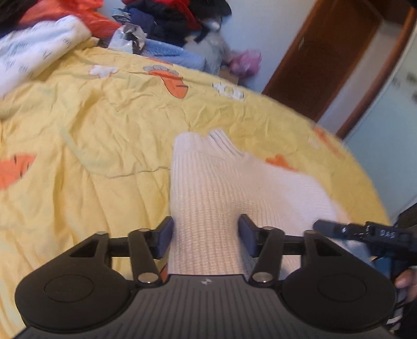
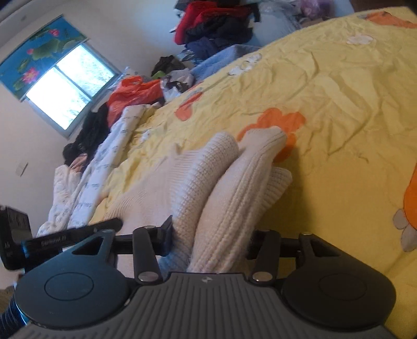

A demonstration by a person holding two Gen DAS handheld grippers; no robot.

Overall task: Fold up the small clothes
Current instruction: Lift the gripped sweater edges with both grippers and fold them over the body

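Observation:
A cream knitted sweater (image 1: 208, 187) lies on the yellow bedsheet (image 1: 91, 135). My left gripper (image 1: 206, 234) is open, its two fingers either side of a strip of the knit. In the right wrist view the sweater (image 2: 208, 187) is bunched in folds with a sleeve on top. My right gripper (image 2: 211, 234) has its jaws spread wide around a thick bundle of the knit that fills the gap; its right fingertip is hidden by the cloth. The other gripper shows at each view's edge (image 1: 365, 232) (image 2: 52, 242).
A white printed quilt (image 1: 34, 52), an orange plastic bag (image 2: 133, 94) and a pile of dark and red clothes (image 2: 216, 23) lie at the far side of the bed. A brown door (image 1: 320, 54) stands beyond the bed. A window (image 2: 67, 86) is in the wall.

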